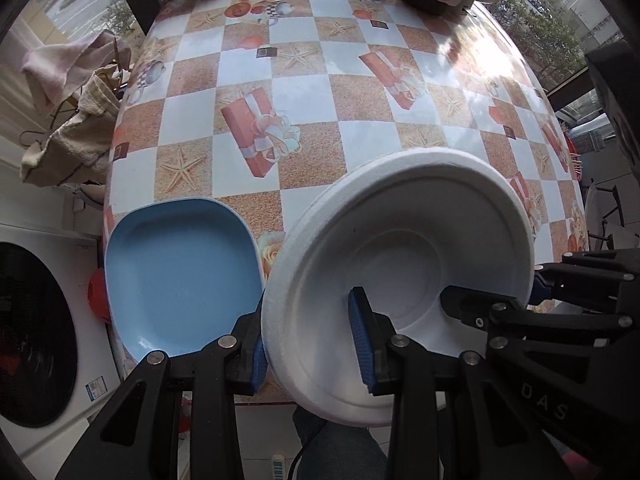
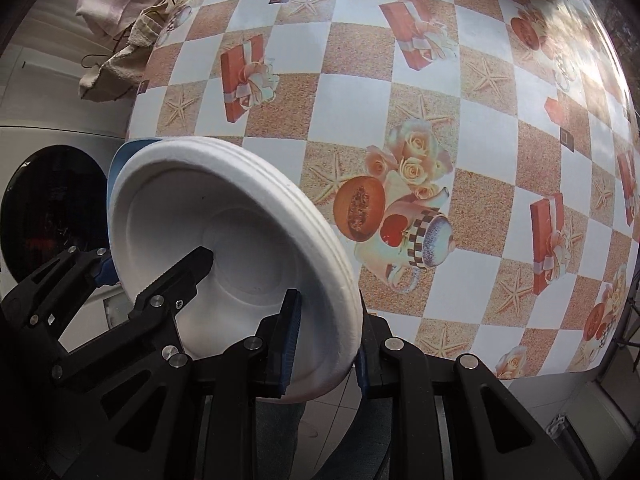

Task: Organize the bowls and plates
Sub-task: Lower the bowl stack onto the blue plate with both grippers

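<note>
You hold the round white foam bowl [image 1: 400, 280] with both claws, lifted and tilted above the checkered gift-print tablecloth [image 1: 304, 88]. Your left gripper [image 1: 312, 344] clamps its rim at the lower centre of the left view; your right gripper [image 2: 324, 344] pinches the opposite rim. The pale blue rounded plastic plate [image 1: 180, 276] lies at lower left, just beside the bowl.

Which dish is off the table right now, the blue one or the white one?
The white bowl, tilted and gripped at opposite rims by both grippers. The blue plate lies flat on the table.
</note>
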Tool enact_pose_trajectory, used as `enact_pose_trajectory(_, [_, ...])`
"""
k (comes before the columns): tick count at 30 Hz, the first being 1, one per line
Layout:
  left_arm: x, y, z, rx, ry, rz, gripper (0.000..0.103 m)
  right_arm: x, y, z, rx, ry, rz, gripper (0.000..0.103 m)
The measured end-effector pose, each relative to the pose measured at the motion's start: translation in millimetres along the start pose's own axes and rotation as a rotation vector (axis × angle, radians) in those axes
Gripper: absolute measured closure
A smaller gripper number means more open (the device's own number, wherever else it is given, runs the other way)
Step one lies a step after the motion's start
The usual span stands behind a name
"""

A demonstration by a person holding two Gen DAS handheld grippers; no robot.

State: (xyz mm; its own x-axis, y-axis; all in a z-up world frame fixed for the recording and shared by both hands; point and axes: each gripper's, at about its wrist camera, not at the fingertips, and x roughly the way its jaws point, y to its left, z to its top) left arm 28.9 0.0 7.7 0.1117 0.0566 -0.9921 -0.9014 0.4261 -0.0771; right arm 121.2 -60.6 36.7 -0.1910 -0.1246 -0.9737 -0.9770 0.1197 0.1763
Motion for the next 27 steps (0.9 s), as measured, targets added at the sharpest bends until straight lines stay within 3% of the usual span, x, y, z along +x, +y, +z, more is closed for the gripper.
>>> enact_pose_trajectory(13, [-10.0,76.7,-13.0,-0.150,-0.019,0.055,0.065,19.1,90.7,35.0,-0.159,0.007,0.003,0.076])
enact_pose_trajectory(27, [-3.0,118.9,-25.8,-0.218,0.019,0.079,0.065,49.6,139.8,52.1,-0.224,0.051,0.017,0.076])
